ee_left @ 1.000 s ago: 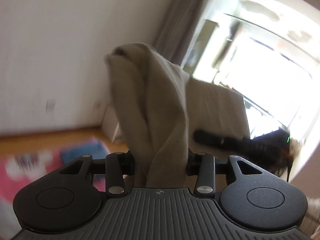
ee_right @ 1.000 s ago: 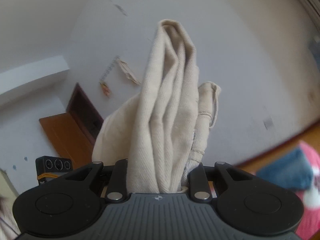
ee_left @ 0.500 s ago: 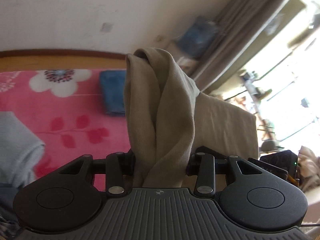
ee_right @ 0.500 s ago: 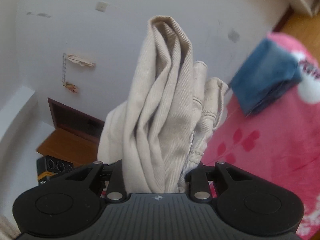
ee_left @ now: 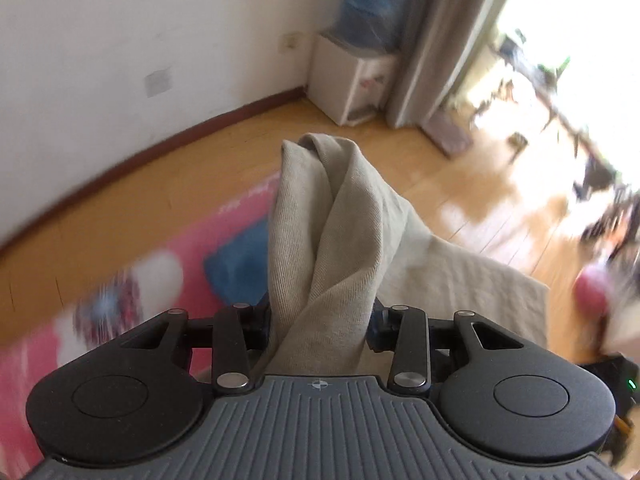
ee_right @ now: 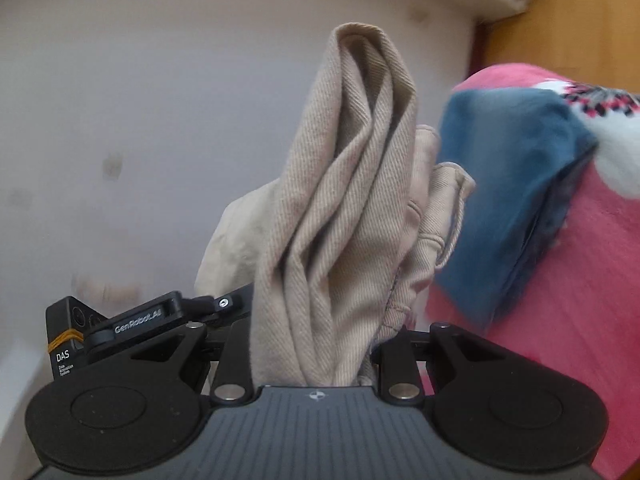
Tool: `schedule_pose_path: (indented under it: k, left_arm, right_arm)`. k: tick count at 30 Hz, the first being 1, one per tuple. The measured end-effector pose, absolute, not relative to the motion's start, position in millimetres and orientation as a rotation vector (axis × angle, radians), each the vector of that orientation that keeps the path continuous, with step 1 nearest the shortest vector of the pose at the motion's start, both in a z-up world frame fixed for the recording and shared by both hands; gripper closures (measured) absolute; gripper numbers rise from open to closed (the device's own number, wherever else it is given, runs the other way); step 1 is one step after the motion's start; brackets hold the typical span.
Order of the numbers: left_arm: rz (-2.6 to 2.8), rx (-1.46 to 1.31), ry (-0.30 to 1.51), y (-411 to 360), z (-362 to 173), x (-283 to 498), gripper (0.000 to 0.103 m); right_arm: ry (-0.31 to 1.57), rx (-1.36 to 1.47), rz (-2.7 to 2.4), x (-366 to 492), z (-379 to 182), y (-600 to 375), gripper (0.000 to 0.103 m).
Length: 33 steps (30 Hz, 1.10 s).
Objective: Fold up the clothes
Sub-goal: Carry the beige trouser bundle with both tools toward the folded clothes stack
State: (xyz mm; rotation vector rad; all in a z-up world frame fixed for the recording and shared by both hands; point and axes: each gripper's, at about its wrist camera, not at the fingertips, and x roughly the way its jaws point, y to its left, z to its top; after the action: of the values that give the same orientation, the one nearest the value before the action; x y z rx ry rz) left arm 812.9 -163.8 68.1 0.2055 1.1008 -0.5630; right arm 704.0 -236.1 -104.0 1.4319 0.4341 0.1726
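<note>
A beige twill garment is bunched between the jaws of my left gripper, which is shut on it; more of the cloth hangs away to the right. In the right wrist view the same beige garment stands up in folds from my right gripper, also shut on it. The fingertips of both grippers are buried in the cloth. The left gripper's body shows at the lower left of the right wrist view. A folded blue garment lies on the pink blanket, just right of the beige cloth.
A pink flowered blanket is spread over the wooden floor. The folded blue garment lies on it. A water dispenser and a grey curtain stand by the white wall; a bright doorway is at right.
Both grippers have come down from wall height toward the floor, still gripping the beige garment. The left view tipped downward; the right view rolled, and the blue garment and blanket now sit close.
</note>
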Motion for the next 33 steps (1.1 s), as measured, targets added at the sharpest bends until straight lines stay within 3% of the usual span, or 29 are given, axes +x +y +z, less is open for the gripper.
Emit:
schedule_pose_path:
  k: [10,15,23,25,27,30,33]
  left_arm:
    - [-0.808,0.588,1.093,-273,-11,885,0.063]
    - [-0.803,0.645,1.111,-290,-49,894,0.063]
    - [-0.865,0.654,1.136,-285,-43,903,0.062]
    - [-0.86,0.678,1.148,-289,-51,909,0.059]
    - [-0.812,0.703,1.173,-293,-65,914,0.043]
    - [-0.791,0.672,1.21,-296,-69,926,0.037]
    - [-0.771,0.589,1.219,-283,-50,940,0.03]
  right_arm:
    - [0.127,1.586,-0.309,750,-176,-221,0.077]
    - [0.077,1.609,-0.398,768,-211,-225,0.077]
    - [0.05,1.632,-0.415,773,-220,-218,0.076]
    - [0.033,1.648,-0.432,777,-226,-213,0.076]
    - [0.042,1.699,-0.461,776,-234,-208,0.075]
    - [0.067,1.706,-0.426,775,-248,-208,0.071]
    - [0.102,1.695,-0.353,766,-249,-218,0.053]
